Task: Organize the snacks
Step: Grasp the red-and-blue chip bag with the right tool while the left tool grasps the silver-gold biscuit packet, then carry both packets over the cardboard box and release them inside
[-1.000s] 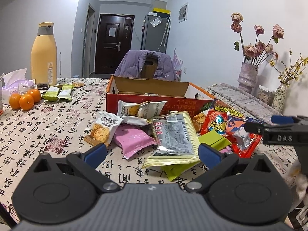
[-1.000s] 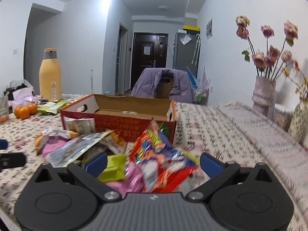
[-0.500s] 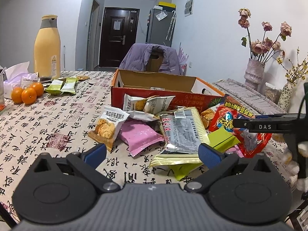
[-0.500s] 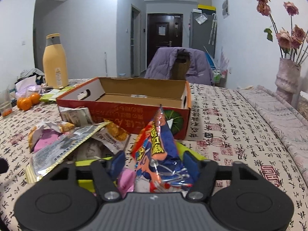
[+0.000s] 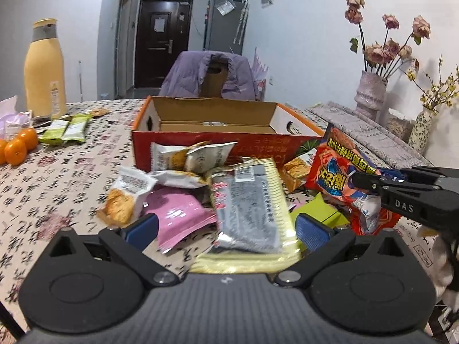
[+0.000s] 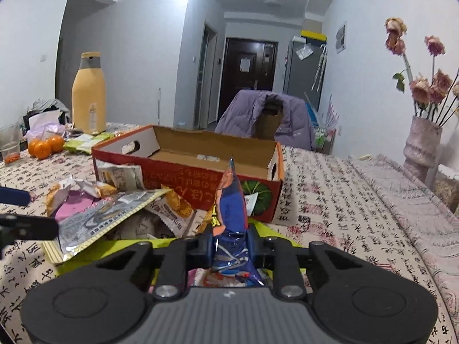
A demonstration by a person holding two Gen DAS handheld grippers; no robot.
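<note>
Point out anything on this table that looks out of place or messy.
The snack packets lie in a loose, overlapping heap against the front of the open cardboard box, which looks nearly empty. The right gripper is shut on the red-and-blue chip bag, which stands on edge. Nothing looks spilled or torn.

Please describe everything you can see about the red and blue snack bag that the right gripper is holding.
The red and blue snack bag is a glossy, crinkled foil packet with red edges, a blue middle and yellow characters printed on it. The right gripper is shut on its lower part, so it stands on edge, its sealed tip pointing up in front of the cardboard box. In the left wrist view it hangs above a green packet in the pile.
</note>
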